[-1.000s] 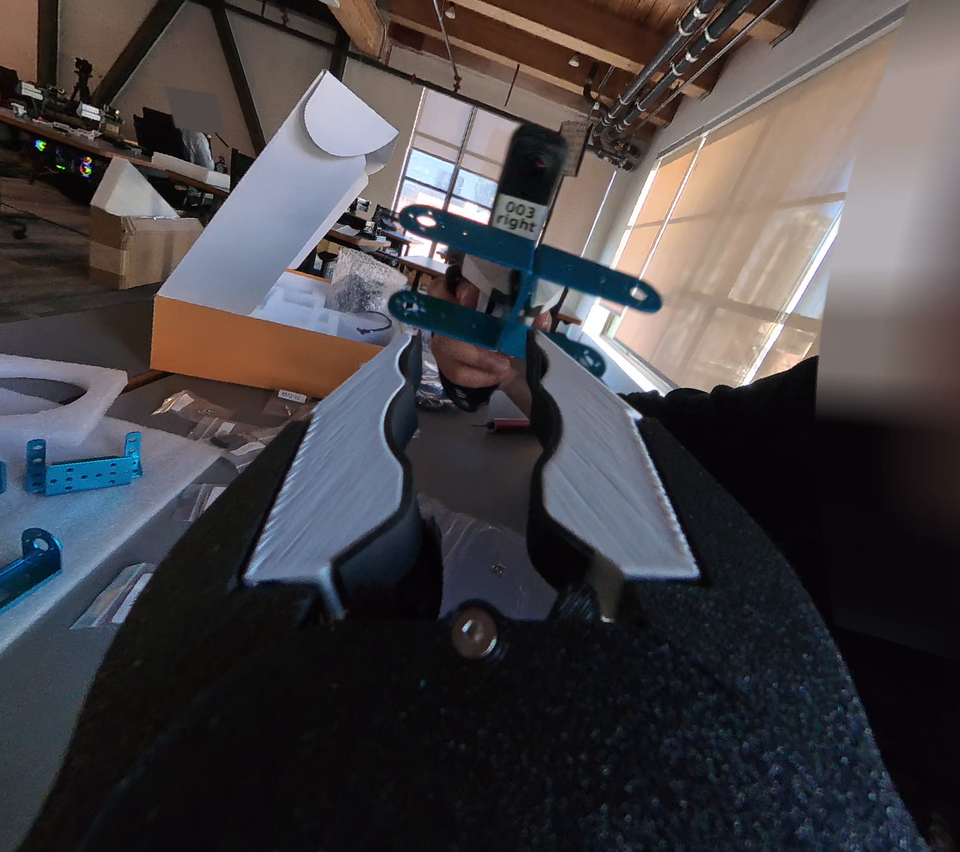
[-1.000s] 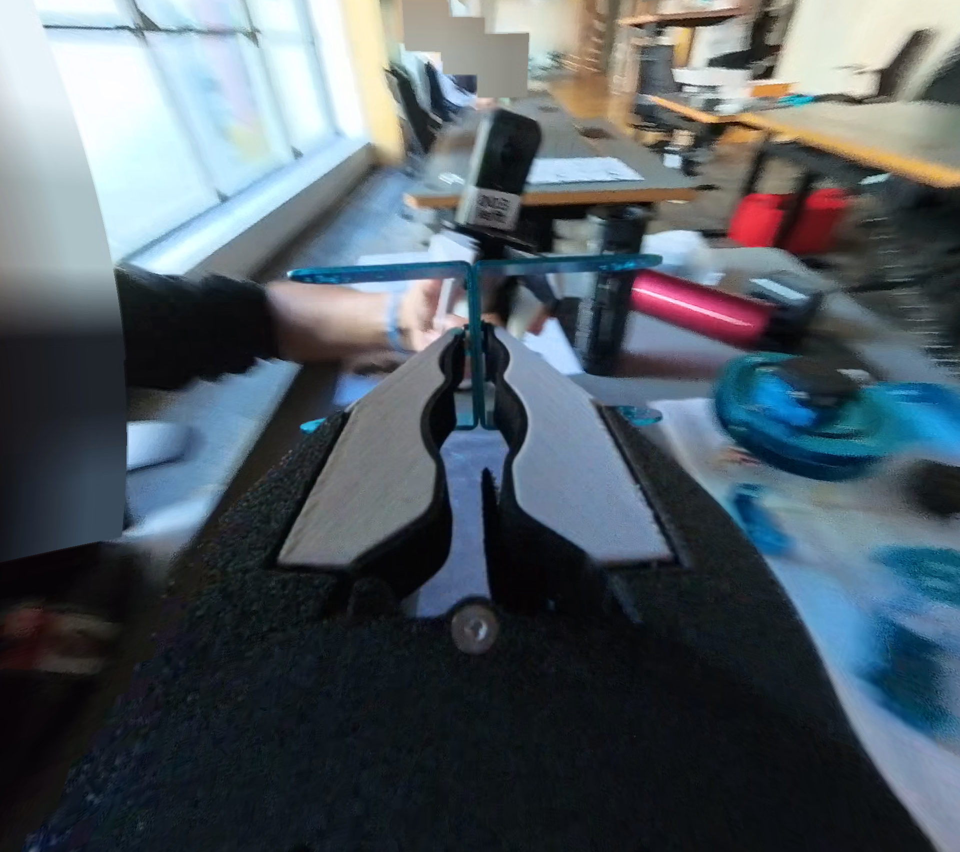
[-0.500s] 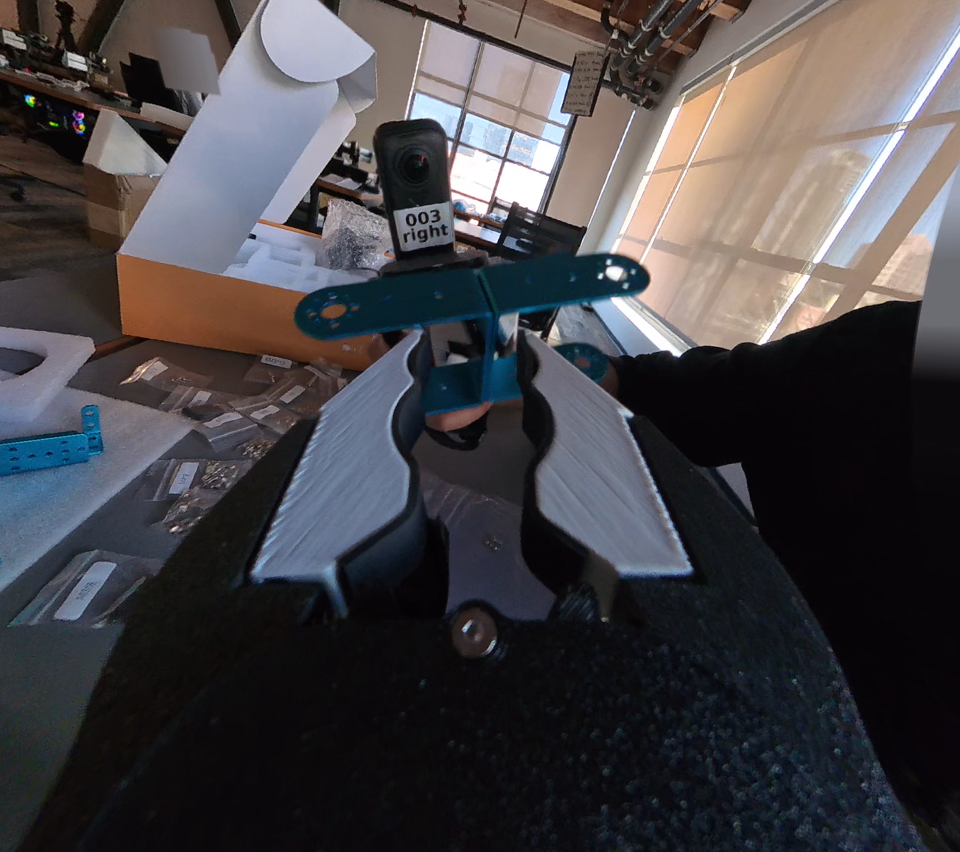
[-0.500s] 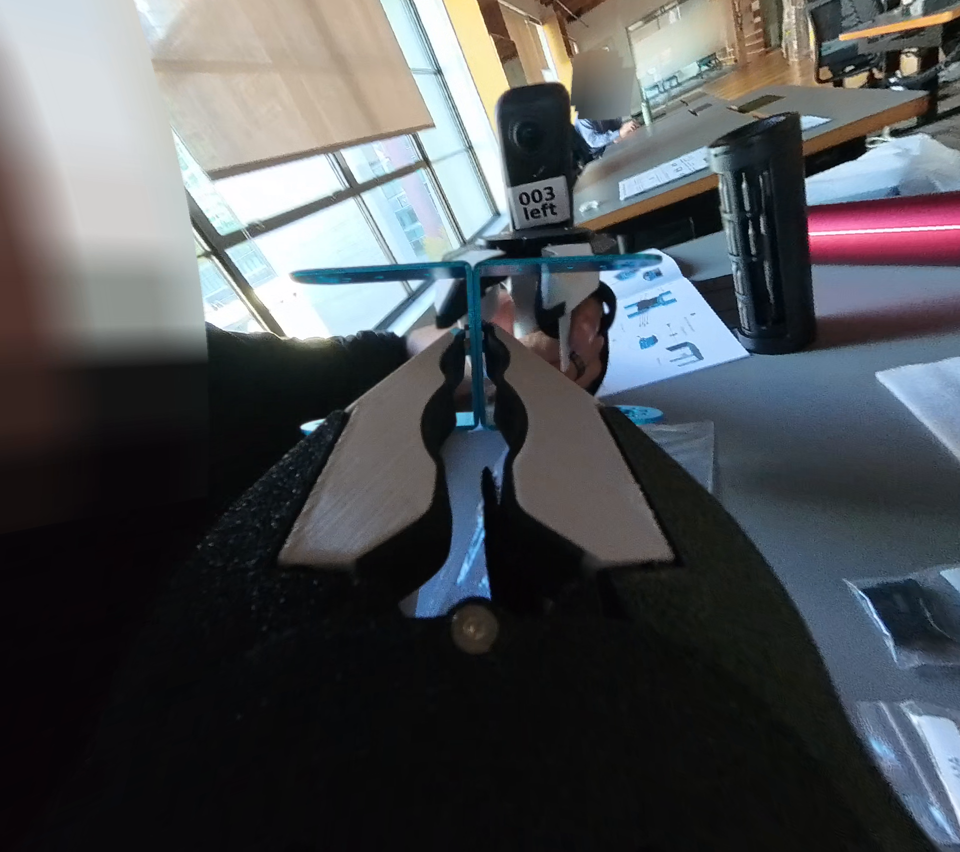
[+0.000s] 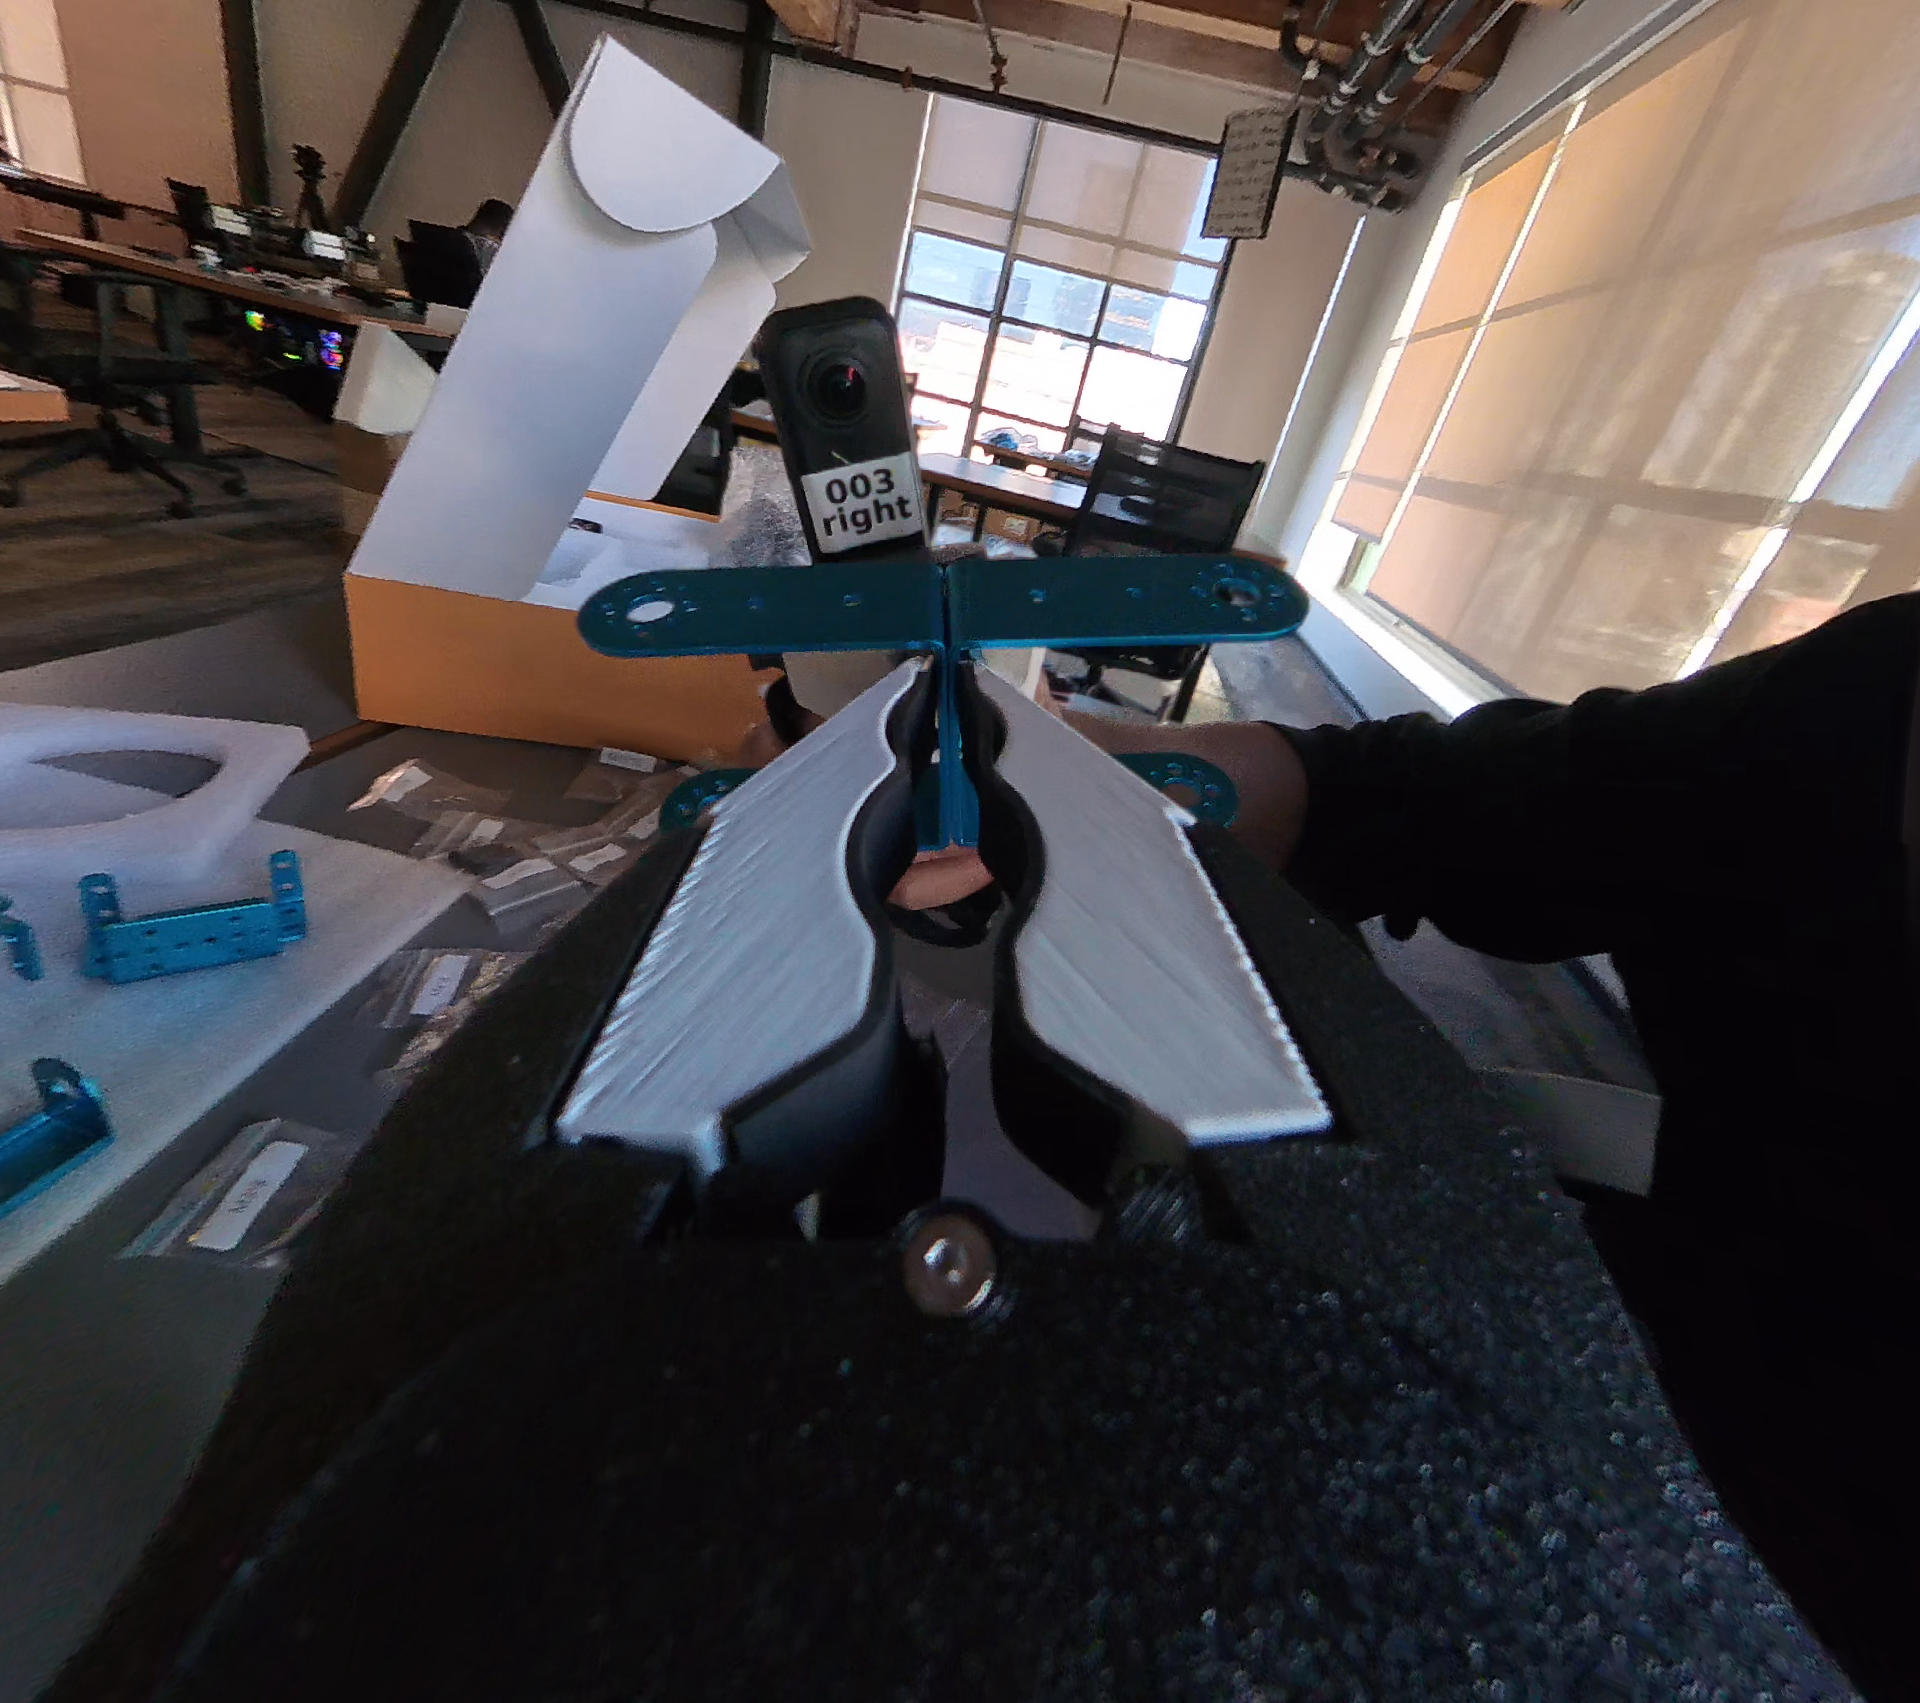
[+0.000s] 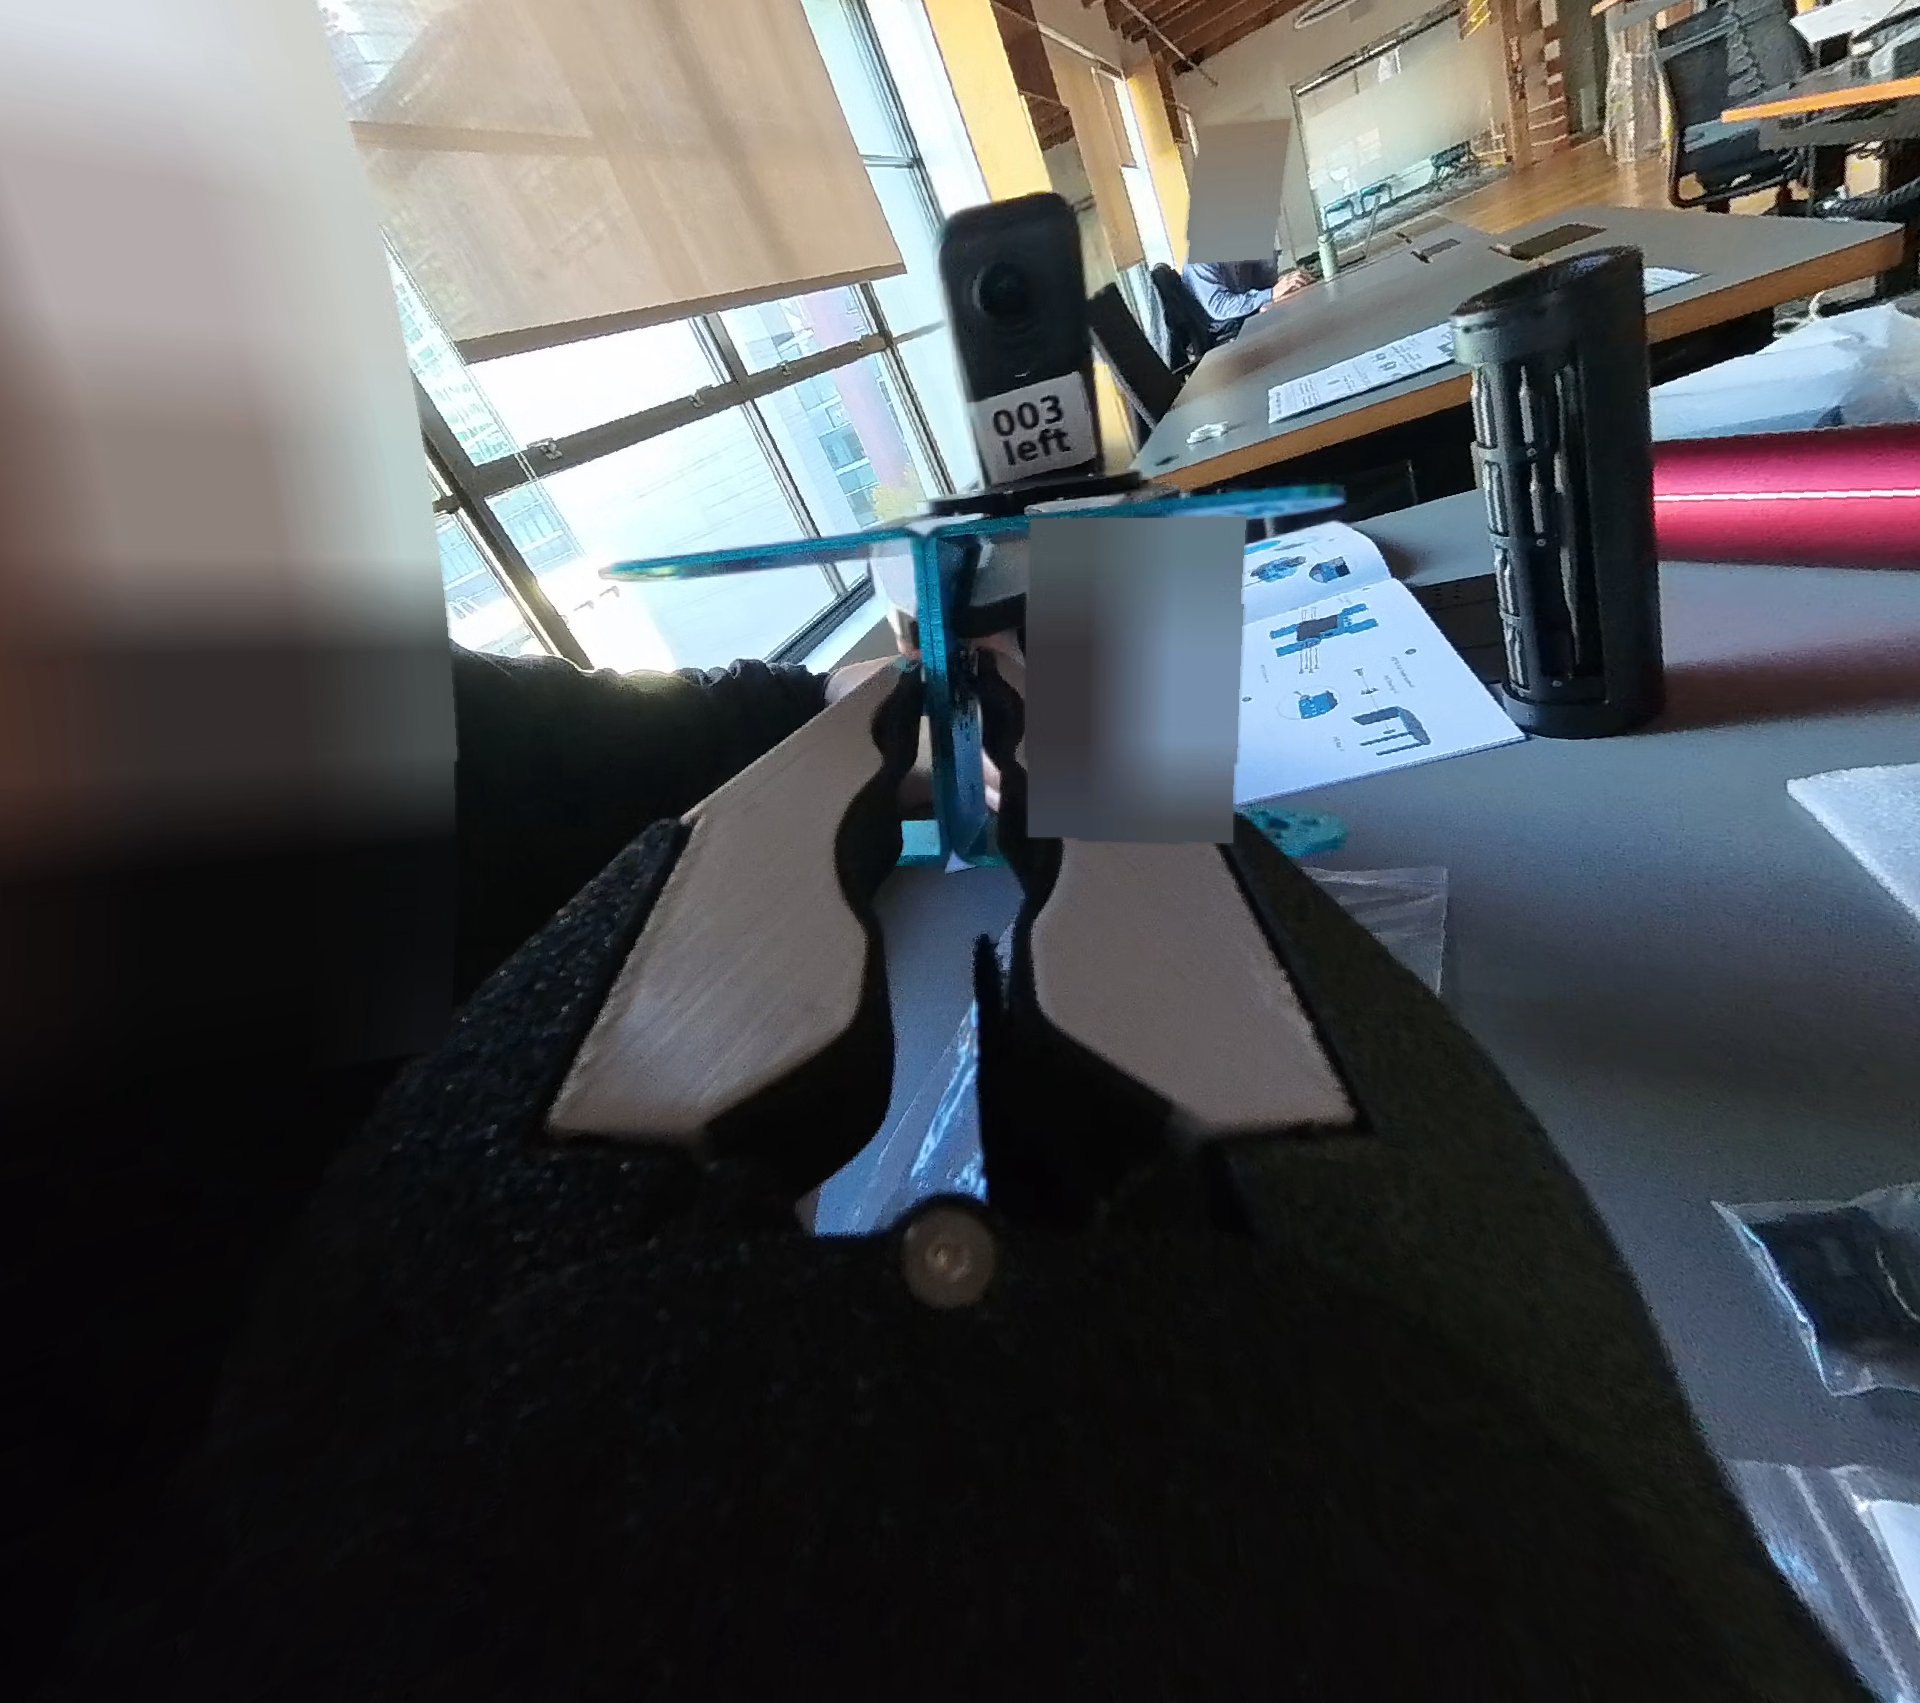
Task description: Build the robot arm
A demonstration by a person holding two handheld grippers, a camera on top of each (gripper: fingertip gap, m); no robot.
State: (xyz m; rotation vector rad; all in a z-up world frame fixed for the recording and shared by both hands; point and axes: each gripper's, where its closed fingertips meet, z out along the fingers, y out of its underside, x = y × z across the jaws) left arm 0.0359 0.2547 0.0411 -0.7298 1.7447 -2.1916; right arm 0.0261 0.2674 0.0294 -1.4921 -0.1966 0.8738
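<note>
the jaws of the left gripper are closed on the upright web of a blue metal bracket assembly, where half a second ago they stood spread with the web loose between them. the jaws of the right gripper are also pressed onto the same blue piece from the opposite side, as they were in the earlier frames. the assembly is held in the air between the two grippers, above the grey tabletop. its two flat arms with round holes at the ends are spread level to left and right, whereas a second ago they were seen tilted and skewed. the facing camera of the right gripper is seen just beyond the arms in the left wrist view, and the camera of the left gripper in the right wrist view. a dark sleeve reaches in from the right of the left wrist view.

on the far left of the tabletop an open orange box with a raised white lid is seen, with small clear bags near it. white foam and a blue u-shaped bracket lie at the left. in the right wrist view an open instruction booklet lies to the right, a black cylinder stands beside it, and a red tube lies behind that.
</note>
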